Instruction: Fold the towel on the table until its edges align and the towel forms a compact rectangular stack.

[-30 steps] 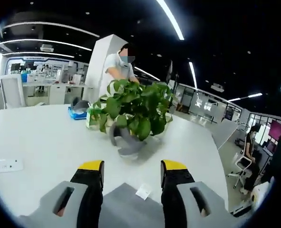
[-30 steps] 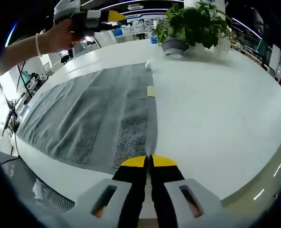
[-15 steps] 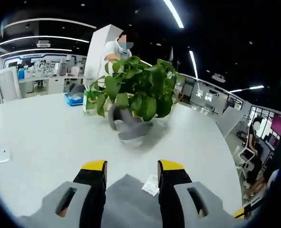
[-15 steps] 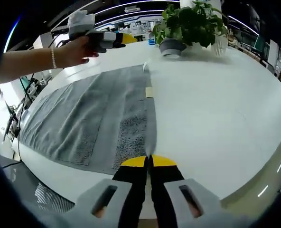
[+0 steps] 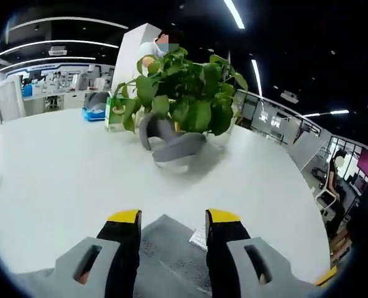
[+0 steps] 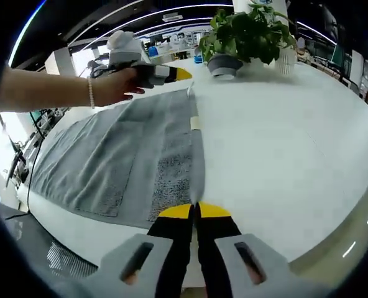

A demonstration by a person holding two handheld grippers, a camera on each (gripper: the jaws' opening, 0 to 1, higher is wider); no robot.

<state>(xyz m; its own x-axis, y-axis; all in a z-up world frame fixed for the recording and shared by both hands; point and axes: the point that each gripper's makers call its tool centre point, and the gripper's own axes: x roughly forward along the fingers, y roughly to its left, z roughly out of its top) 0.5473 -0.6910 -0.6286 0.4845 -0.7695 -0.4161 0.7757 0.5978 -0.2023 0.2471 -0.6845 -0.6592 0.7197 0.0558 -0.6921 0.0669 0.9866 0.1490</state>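
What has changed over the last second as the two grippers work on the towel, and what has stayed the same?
The left gripper, jaws open, has come down toward the far corner of the towel, near its label, but has not gripped it. The right gripper stays shut on the towel's near edge. The towel and potted plant have not moved.

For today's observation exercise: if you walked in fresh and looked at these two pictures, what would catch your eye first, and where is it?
The grey towel lies spread flat on the white table, with the right hand-held gripper shut on its near corner. At the far corner, the left hand-held gripper hangs open in a person's hand. Beyond stands a leafy potted plant.
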